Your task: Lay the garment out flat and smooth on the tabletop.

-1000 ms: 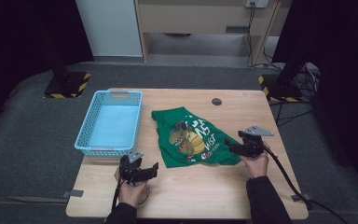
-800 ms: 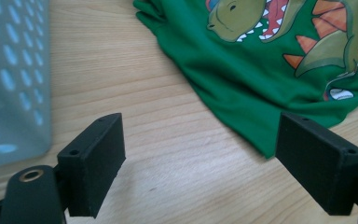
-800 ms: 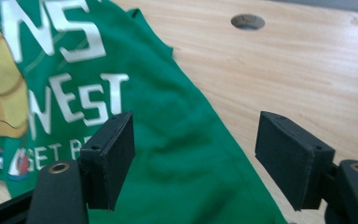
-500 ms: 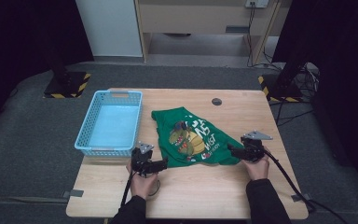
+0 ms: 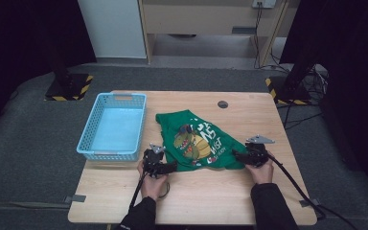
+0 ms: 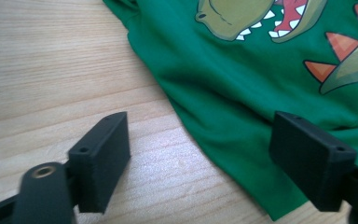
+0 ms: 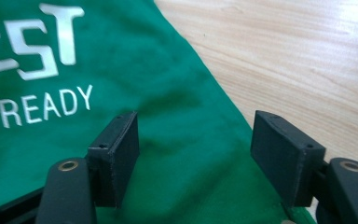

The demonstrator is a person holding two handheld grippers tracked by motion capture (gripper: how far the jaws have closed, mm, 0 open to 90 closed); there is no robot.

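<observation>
The green T-shirt (image 5: 194, 141) lies flat mid-worktop (image 5: 206, 201), long axis running from far-left to near-right, hem nearest the person. Both tongs, left (image 5: 172, 167) and right (image 5: 235, 155), straddle its near corners, released though just narrowing. The blue basket (image 5: 88, 143) stands left; bare wood lies near.

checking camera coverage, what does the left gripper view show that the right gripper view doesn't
Left gripper view: the dinosaur print with teeth and orange spikes, and the green shirt's near left edge between the left gripper's open fingers.

Right gripper view: white lettering reading READY, and the shirt's right edge between the right gripper's open fingers.

Both: the same green shirt on the wooden table, not gripped.
</observation>
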